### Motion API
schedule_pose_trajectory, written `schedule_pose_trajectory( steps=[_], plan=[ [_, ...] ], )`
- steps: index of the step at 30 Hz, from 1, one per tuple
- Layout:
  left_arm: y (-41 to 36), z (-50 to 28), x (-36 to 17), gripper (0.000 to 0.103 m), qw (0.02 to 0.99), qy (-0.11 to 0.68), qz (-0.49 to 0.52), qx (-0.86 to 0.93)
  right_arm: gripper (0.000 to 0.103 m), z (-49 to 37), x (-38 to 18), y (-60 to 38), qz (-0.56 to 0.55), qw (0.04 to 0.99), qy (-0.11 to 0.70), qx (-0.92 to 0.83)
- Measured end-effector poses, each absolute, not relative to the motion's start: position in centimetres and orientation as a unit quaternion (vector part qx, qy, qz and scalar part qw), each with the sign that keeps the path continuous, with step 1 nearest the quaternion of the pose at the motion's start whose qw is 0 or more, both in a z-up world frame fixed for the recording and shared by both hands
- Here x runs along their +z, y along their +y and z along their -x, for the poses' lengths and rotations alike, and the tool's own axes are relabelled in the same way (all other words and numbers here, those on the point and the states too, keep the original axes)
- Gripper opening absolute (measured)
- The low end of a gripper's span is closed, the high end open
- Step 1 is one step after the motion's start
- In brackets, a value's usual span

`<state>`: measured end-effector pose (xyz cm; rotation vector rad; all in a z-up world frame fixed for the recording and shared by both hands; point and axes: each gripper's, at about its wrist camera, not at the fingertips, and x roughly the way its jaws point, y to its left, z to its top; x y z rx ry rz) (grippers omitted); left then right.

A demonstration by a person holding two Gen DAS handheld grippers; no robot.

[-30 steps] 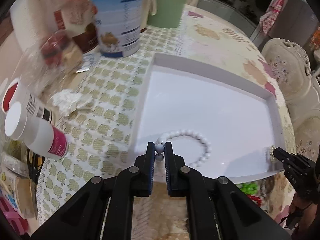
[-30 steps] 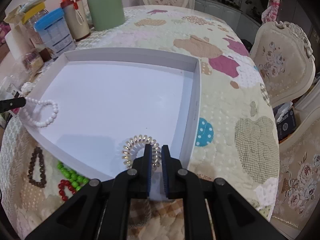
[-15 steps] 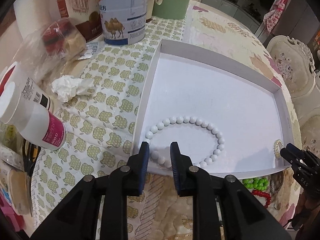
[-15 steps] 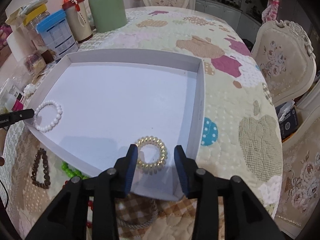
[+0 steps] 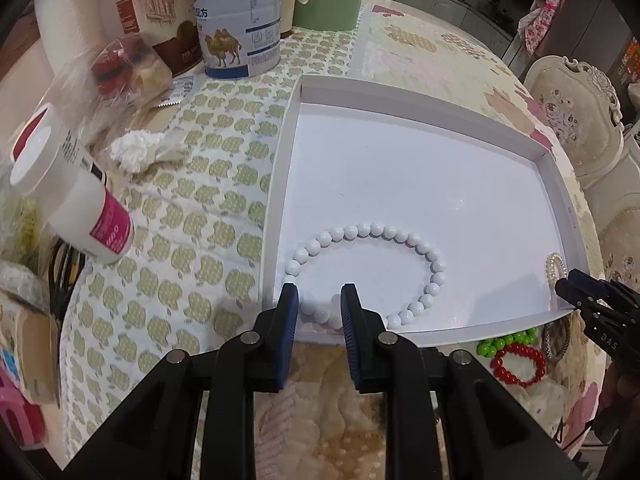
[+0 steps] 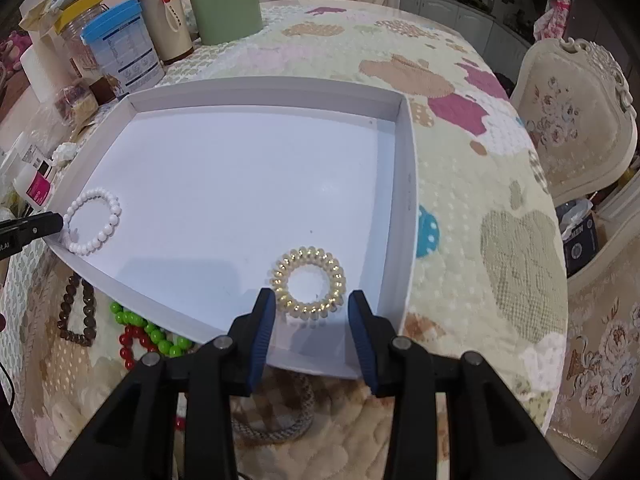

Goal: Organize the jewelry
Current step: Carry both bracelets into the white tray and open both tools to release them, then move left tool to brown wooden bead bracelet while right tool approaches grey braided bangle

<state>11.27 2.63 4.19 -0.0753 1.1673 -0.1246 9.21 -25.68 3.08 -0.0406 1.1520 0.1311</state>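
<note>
A white bead bracelet (image 5: 372, 232) lies flat in the near left corner of the white tray (image 5: 400, 96). My left gripper (image 5: 319, 300) is open just above the tray's near rim, its fingers either side of the bracelet's nearest beads without pressing them. A pearly gold spiral ring (image 6: 308, 256) lies in the tray (image 6: 260, 88) near its right wall. My right gripper (image 6: 312, 300) is open right behind the ring, holding nothing. The bracelet (image 6: 116, 208) and the left gripper's tip (image 6: 48, 220) show at the left in the right wrist view.
Green beads (image 6: 160, 336), red beads (image 6: 128, 344), a brown bead bracelet (image 6: 76, 312) and a woven band (image 6: 276, 420) lie on the cloth in front of the tray. A camel tin (image 5: 236, 32), a pink-labelled bottle (image 5: 80, 216) and a tissue (image 5: 136, 148) crowd the left. Chairs (image 6: 572, 112) stand to the right.
The left gripper let go of the white bracelet, which dropped flat into the tray, and drew back a little. The right gripper opened off the spiral ring, which now lies free.
</note>
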Motion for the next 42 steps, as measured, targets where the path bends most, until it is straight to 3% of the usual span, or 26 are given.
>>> schedule_pose_trajectory(
  steps=[3, 8, 10, 14, 42],
  plan=[
    [2.4, -10.8, 4.4, 0.0, 0.835, 0.547, 0.026, -0.057, 0.039, -8.7, 3.3, -25.9, 0.012, 0.84, 0.539, 0.061],
    [2.6, -10.2, 5.5, 0.001, 0.841, 0.536, 0.034, -0.06, 0.055, -7.5, 5.4, -25.9, -0.005, 0.855, 0.514, 0.066],
    [2.8, -10.0, 6.2, 0.007, 0.846, 0.527, 0.042, -0.064, 0.056, -7.0, 6.2, -25.9, -0.008, 0.86, 0.506, 0.065],
    [2.8, -9.6, 7.7, 0.009, 0.858, 0.509, 0.038, -0.064, 0.058, -6.1, 7.4, -26.1, -0.022, 0.865, 0.497, 0.063],
    [3.1, -5.1, 10.7, 0.009, 0.864, 0.485, 0.047, -0.128, 0.061, 0.2, 10.1, -26.3, -0.023, 0.879, 0.476, -0.004]
  ],
)
